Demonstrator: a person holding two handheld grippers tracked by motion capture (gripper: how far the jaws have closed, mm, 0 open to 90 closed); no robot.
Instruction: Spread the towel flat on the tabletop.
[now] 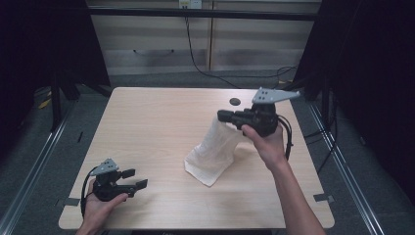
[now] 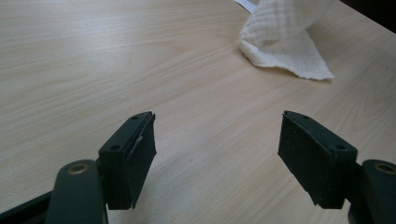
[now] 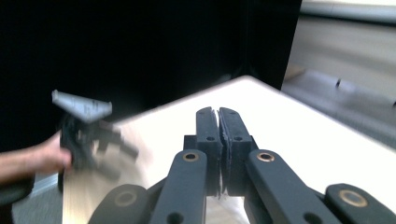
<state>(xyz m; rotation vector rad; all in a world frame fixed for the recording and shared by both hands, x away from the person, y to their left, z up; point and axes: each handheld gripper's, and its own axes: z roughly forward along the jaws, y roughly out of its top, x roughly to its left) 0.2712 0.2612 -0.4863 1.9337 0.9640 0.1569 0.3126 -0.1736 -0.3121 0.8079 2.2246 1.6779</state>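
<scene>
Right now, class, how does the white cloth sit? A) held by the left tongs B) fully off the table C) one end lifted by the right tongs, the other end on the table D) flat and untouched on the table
C: the right tongs pinch the white cloth and hold its top up, while its lower end rests on the table.

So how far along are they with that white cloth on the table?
Early, it seems. Done: the right gripper has its jaws shut on the top of the white waffle-textured cloth. In hand: the cloth hangs raised from that grip, its lower end resting on the light wooden table. Left: the left gripper sits open, apart from the cloth, so any two-handed spreading or folding has probably not begun.
</scene>
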